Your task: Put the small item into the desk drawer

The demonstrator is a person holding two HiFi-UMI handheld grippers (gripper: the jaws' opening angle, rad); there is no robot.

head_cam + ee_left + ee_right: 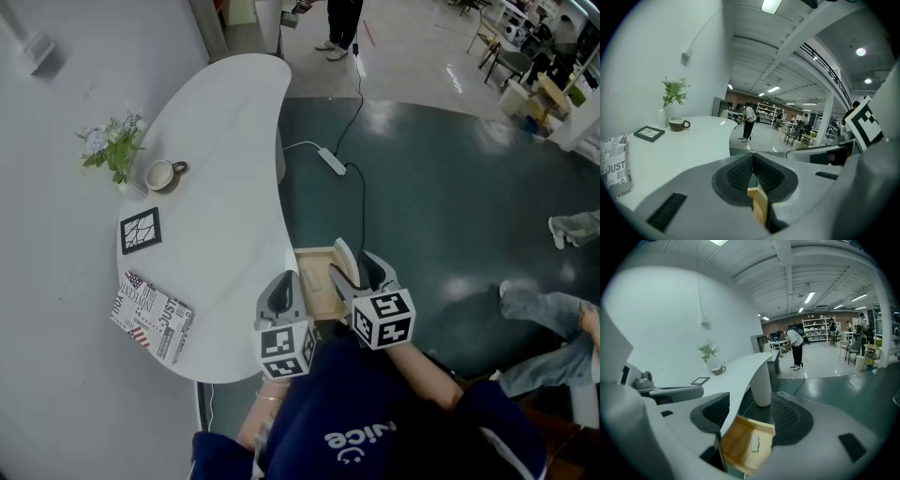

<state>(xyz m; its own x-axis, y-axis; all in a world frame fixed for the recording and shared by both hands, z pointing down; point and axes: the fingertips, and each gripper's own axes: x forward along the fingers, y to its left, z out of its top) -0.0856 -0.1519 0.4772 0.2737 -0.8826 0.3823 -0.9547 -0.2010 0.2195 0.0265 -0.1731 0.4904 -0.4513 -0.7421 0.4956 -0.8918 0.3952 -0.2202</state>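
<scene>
Lying in drawer [735, 442]: small item [754, 443], lengthwise along desk [743, 369] edge.

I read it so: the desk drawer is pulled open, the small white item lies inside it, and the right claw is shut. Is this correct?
One detail is wrong: the right claw is open, wide apart with nothing in it, as the right gripper view shows. The rest holds: the desk drawer is pulled open and the small white item lies inside it.

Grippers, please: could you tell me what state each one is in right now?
Left gripper: closed, nothing held.
Right gripper: open, empty, over the open drawer.
</scene>
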